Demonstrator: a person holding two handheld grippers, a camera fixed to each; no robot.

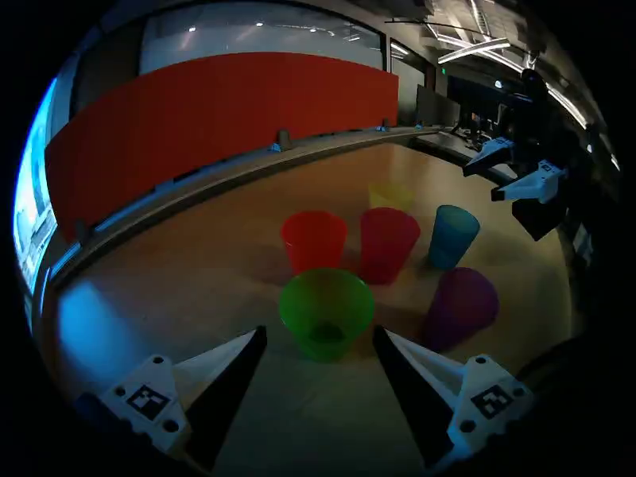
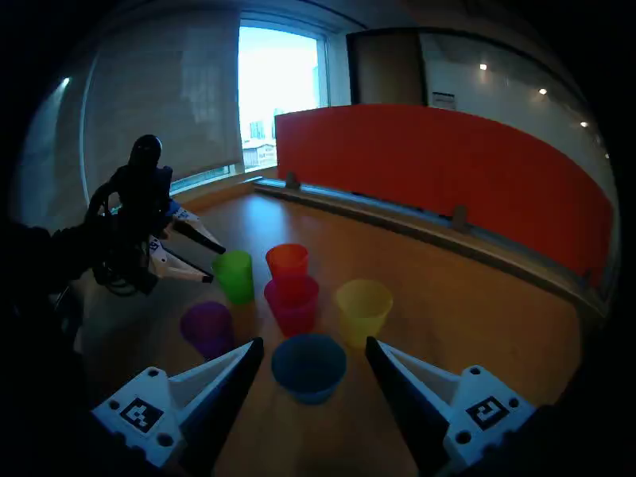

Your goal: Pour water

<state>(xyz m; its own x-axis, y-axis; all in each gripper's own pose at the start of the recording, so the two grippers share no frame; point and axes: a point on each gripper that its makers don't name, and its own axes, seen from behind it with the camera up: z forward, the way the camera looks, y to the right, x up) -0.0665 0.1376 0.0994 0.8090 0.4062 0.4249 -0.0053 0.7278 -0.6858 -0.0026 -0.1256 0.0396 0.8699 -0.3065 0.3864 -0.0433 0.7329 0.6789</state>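
The left tongs (image 1: pixel 318 330) gape wide, with a translucent green plastic cup (image 1: pixel 326 306) standing between their tips on the wooden desk (image 1: pixel 183 270). The right tongs (image 2: pixel 312 342) gape likewise, flanking a translucent blue plastic cup (image 2: pixel 308 367) without touching it.

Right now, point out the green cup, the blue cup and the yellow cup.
green cup (image 1: pixel 326 312), left gripper view, inside wall
blue cup (image 2: pixel 308 368), right gripper view, inside
yellow cup (image 2: pixel 363 322), right gripper view, outer wall

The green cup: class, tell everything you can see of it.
The green cup looks like translucent plastic, tapered, wider at its open rim. It stands upright on the wooden table, just ahead of the left gripper, whose open fingers do not touch it. Whether it holds water cannot be told.
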